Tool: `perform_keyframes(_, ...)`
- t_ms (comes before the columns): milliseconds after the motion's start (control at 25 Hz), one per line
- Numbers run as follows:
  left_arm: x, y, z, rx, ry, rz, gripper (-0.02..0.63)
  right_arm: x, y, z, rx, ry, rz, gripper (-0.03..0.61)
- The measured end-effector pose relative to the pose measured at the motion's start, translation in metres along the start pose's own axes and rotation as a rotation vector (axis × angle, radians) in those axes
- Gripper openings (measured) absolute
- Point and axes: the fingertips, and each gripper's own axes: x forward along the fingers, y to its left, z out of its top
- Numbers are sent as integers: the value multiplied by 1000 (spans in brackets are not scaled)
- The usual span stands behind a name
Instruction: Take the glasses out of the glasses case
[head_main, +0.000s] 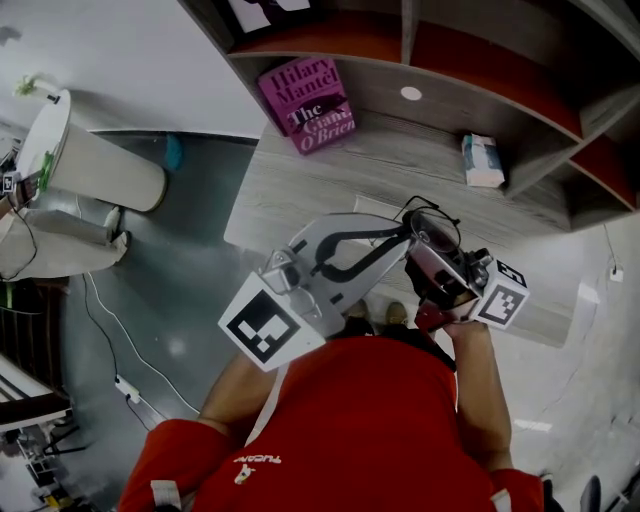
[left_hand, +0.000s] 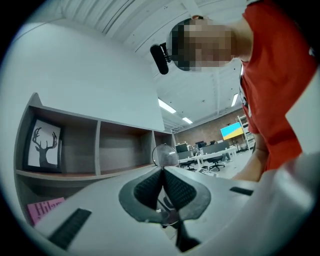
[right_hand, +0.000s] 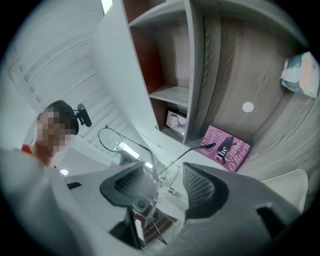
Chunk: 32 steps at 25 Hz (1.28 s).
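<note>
Thin wire-rimmed glasses (head_main: 437, 228) hang in the air over the wooden desk (head_main: 300, 190). My left gripper (head_main: 405, 238) reaches in from the left and is shut on their frame. In the left gripper view one round lens (left_hand: 166, 154) stands just past the closed jaw tips (left_hand: 162, 170). My right gripper (head_main: 440, 270) sits just below the glasses. In the right gripper view its jaws (right_hand: 162, 175) stand wide. The dark red glasses case (right_hand: 150, 227) lies low between them against the left finger, and the right pad (right_hand: 200, 187) is apart from it. A lens (right_hand: 114, 140) and a temple arm rise above the case.
A pink book (head_main: 308, 104) leans at the back of the desk, and a small blue-white pack (head_main: 483, 160) lies at the right by the shelf dividers. A white bin (head_main: 90, 160) and a cable are on the floor at the left. A deer picture (left_hand: 42, 145) stands on a shelf.
</note>
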Motion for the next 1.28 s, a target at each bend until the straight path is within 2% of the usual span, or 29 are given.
perform_keyframes(200,-2,-5,4,-43,-46,-44,14,2,3,3,64,-33,42,242)
perform_keyframes(320,-1,-11,5,-37,-48,-70,14,3,4,4,72,-45,51,242)
perform_keyframes(440,1,-12,0,-32,-25,-73,14,4,6,6,47,-53,50,203)
perform_keyframes(600,5,-7,-12,-42,34,-56,14,7,9,5,-64,-24,10,119)
perform_keyframes(760,9,-4,-19,-54,70,-50,14,10,9,3,-206,26,-44,98)
perform_keyframes(960,13,1,-21,-179,77,-27,14,10,9,-2,-353,91,-96,81)
perform_keyframes(1080,15,4,-22,-212,83,-27,14,9,8,-6,-442,131,-128,72)
perform_keyframes(1280,16,5,-23,-233,67,-10,15,6,9,1,-493,113,-148,53)
